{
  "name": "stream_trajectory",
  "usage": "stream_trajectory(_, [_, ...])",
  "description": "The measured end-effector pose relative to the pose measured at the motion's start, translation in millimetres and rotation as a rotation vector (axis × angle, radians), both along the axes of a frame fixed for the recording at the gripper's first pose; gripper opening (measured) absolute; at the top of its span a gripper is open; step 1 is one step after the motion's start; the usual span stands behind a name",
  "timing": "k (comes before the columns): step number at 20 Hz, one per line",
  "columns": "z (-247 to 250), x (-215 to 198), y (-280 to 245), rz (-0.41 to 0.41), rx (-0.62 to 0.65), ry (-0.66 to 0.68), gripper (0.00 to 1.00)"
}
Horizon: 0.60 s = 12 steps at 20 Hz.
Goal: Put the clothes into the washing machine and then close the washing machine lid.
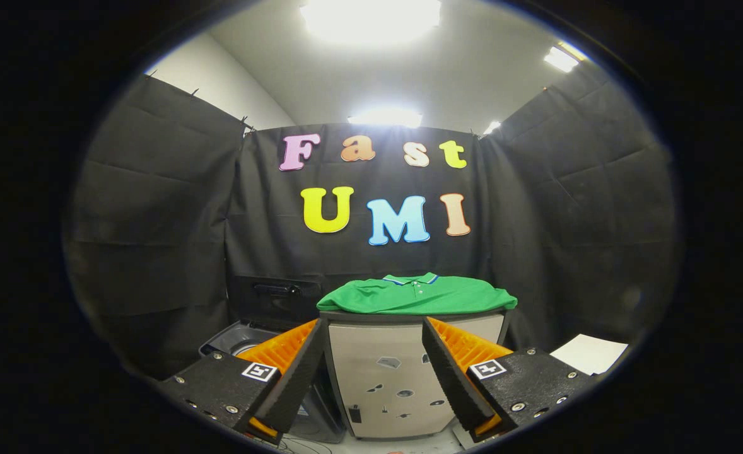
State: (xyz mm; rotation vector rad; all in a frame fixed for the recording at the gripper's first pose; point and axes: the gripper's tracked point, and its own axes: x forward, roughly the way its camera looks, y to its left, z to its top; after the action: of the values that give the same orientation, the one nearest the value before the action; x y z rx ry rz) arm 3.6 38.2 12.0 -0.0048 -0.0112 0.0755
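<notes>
A folded green polo shirt (417, 295) lies on top of a pale cabinet (390, 378) straight ahead, beyond the fingers. My gripper (371, 359) is open, its two fingers spread wide with only the cabinet front seen between them. Left of the cabinet stands the washing machine (239, 337), dark grey, with its lid (277, 296) raised upright against the back wall and part of the drum opening showing behind my left finger.
Black cloth walls close the booth at the back and both sides. A white sheet of paper (589, 353) lies to the right, beyond my right finger. The pale floor (371, 444) shows below the cabinet.
</notes>
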Motion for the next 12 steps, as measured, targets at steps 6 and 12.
stream_trajectory(6, [26,30,-13,0.003,0.037,0.000,0.95])
stream_trajectory(12, [48,85,-23,0.027,0.032,0.017,0.95])
